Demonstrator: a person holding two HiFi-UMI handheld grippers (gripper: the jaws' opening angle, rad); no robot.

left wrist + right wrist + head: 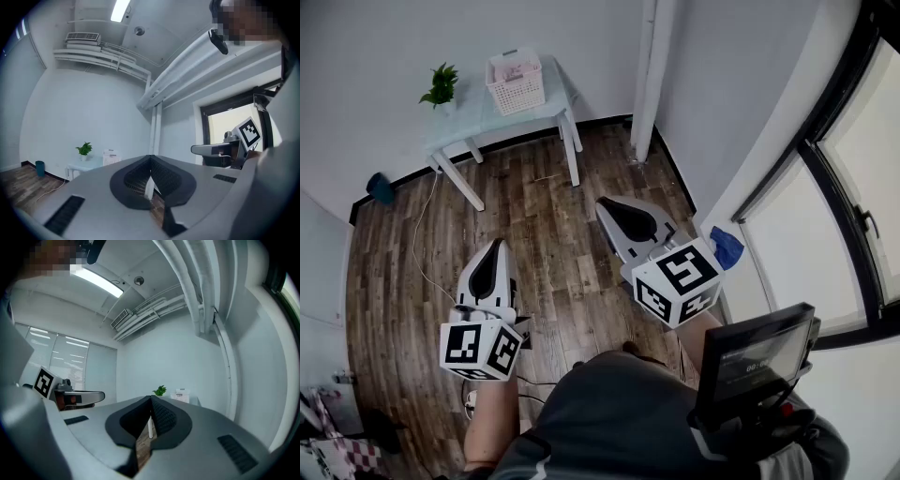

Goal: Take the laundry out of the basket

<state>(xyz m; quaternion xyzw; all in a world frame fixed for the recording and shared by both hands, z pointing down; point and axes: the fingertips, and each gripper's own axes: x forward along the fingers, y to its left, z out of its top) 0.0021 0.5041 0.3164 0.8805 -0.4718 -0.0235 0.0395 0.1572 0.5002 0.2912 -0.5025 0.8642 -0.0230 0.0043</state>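
A white laundry basket stands on a small pale table against the far wall, with pinkish laundry showing inside it. Both grippers hover level over the wood floor, well short of the table and apart from the basket. My left gripper has its jaws together with nothing between them, and so does my right gripper. In the left gripper view the basket is small beyond the shut gripper. The right gripper view shows the basket past the shut gripper.
A potted plant sits on the table's left end. A white pipe column runs down the wall right of the table. A blue cloth lies by the window wall. A cable trails over the floor at the left.
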